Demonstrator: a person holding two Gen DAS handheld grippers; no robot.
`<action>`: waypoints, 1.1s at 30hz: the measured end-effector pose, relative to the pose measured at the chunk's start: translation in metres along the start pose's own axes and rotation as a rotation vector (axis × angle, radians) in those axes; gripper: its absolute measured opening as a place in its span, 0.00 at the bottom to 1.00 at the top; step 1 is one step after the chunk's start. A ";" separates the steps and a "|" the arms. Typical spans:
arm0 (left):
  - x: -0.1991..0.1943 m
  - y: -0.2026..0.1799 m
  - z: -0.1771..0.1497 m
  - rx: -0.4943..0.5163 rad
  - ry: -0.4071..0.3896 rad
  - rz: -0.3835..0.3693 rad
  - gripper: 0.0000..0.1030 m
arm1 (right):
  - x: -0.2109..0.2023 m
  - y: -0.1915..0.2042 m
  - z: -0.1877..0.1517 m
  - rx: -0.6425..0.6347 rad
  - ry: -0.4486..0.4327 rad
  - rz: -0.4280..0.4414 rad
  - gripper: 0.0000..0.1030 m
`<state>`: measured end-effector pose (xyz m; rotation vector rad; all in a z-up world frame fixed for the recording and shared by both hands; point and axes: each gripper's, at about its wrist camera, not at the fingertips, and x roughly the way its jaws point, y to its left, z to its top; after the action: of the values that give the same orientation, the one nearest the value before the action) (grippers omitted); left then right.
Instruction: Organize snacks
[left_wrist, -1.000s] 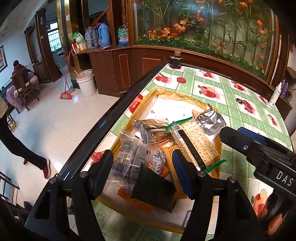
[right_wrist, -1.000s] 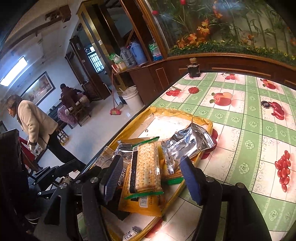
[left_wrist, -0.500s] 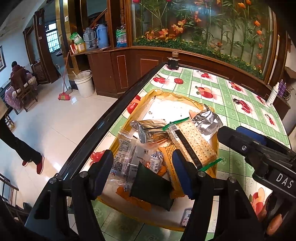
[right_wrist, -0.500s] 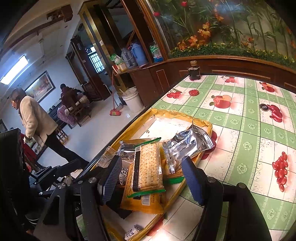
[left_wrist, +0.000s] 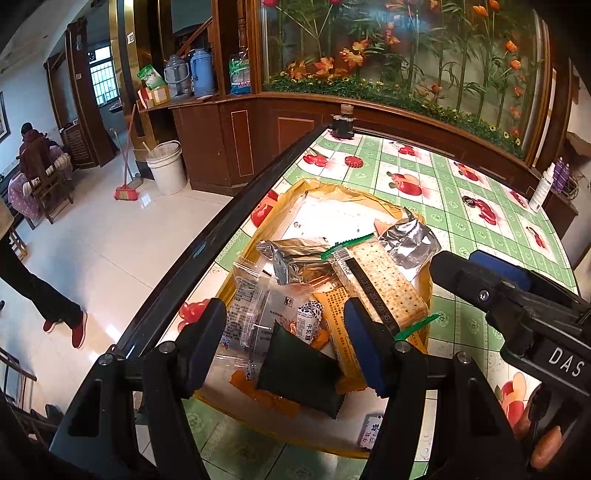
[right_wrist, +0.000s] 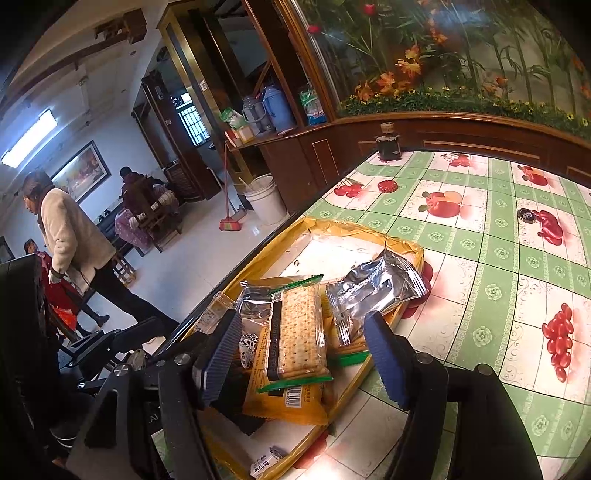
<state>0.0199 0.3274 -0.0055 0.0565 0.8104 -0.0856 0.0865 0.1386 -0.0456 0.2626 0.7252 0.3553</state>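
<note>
A yellow tray (left_wrist: 284, 201) (right_wrist: 369, 229) lies along the table's left edge with a heap of snacks in its near half. A clear cracker pack (left_wrist: 384, 280) (right_wrist: 301, 332) lies on top, over an orange packet (right_wrist: 284, 400). Two silver foil bags (left_wrist: 408, 242) (right_wrist: 373, 291) (left_wrist: 299, 258), a dark green pouch (left_wrist: 299, 376), clear wrappers (left_wrist: 245, 295) and a small milk candy (left_wrist: 308, 323) lie around it. My left gripper (left_wrist: 286, 345) is open above the near snacks. My right gripper (right_wrist: 303, 354) is open above the cracker pack; it shows in the left wrist view (left_wrist: 517, 299).
A small candy box (left_wrist: 371, 430) (right_wrist: 264, 461) sits at the tray's near corner. A dark jar (left_wrist: 342, 125) (right_wrist: 388, 146) stands at the table's far corner, a white bottle (left_wrist: 540, 188) at the right. The table's dark left edge (left_wrist: 207, 251) drops to the floor, where people move.
Both grippers have drawn back and risen slightly from the tray; the snacks have not moved. The person on the floor has walked on.
</note>
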 end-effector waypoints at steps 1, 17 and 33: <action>0.000 0.000 0.000 0.000 0.002 -0.002 0.64 | 0.000 0.000 0.000 -0.001 0.000 -0.001 0.68; 0.000 -0.002 -0.001 0.005 0.004 -0.003 0.64 | -0.005 -0.002 0.000 0.003 -0.001 -0.004 0.70; -0.001 0.006 -0.002 -0.016 0.015 0.014 0.65 | -0.009 -0.001 -0.005 -0.004 0.001 -0.015 0.73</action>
<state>0.0180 0.3338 -0.0062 0.0480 0.8252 -0.0657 0.0770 0.1348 -0.0447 0.2529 0.7266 0.3432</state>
